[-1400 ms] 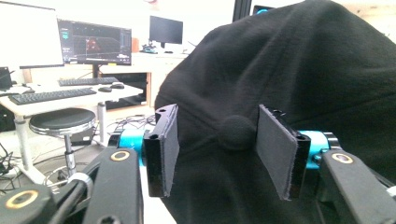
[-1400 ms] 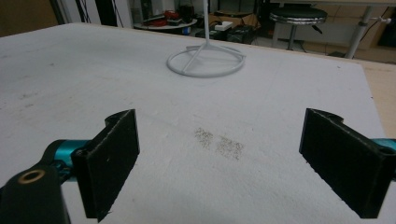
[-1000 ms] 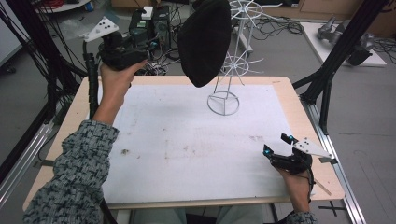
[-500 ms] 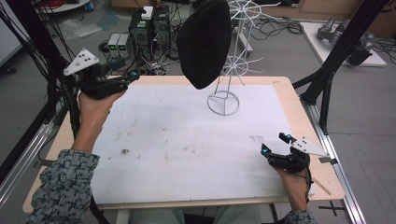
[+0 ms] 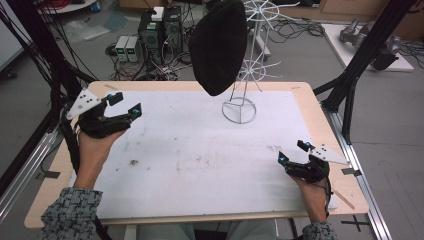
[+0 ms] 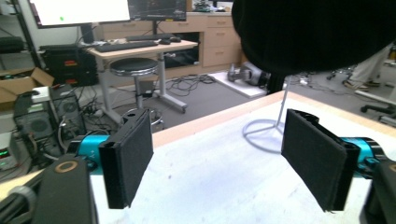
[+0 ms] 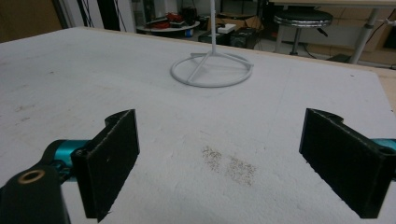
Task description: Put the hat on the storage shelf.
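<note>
Hat [image 5: 218, 45] hung on rack [image 5: 245, 85] at 12 o'clock; hanging looked done. Left gripper [image 5: 125, 106] had just been opening, nothing between jaws. Right gripper [image 5: 291, 152] wide, empty, at 4 o'clock.

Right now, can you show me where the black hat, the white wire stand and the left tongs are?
black hat [image 5: 218, 47], high view, middle of its crown.
white wire stand [image 5: 239, 110], high view, its round base ring.
left tongs [image 5: 128, 104], high view, between the open tips.

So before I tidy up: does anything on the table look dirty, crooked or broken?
The white mat has brownish stains and a patch of crumbs. The hat hangs on the upright stand; nothing looks broken.
</note>
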`<action>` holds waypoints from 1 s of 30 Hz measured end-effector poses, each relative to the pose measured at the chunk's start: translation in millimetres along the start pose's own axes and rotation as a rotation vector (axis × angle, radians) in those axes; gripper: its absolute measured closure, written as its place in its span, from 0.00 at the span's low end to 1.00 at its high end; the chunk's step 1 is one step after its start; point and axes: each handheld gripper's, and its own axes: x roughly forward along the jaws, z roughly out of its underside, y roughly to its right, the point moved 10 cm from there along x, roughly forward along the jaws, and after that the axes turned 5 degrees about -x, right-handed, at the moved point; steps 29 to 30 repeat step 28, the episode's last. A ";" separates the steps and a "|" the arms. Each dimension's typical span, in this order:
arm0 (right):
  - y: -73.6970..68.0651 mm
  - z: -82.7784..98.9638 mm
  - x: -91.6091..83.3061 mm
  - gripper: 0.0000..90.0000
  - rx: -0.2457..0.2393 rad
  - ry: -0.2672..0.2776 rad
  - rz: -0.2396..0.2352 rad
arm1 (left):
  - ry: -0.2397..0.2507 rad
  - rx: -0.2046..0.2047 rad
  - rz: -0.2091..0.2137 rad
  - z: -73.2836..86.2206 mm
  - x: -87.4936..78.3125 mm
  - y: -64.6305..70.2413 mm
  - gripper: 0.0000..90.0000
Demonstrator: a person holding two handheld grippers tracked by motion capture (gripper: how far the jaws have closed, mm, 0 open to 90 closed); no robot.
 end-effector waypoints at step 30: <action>-1.3 1.7 2.3 0.13 -0.010 -0.013 0.002 | -0.081 -0.050 -0.105 98.6 -17.5 -24.1 0.26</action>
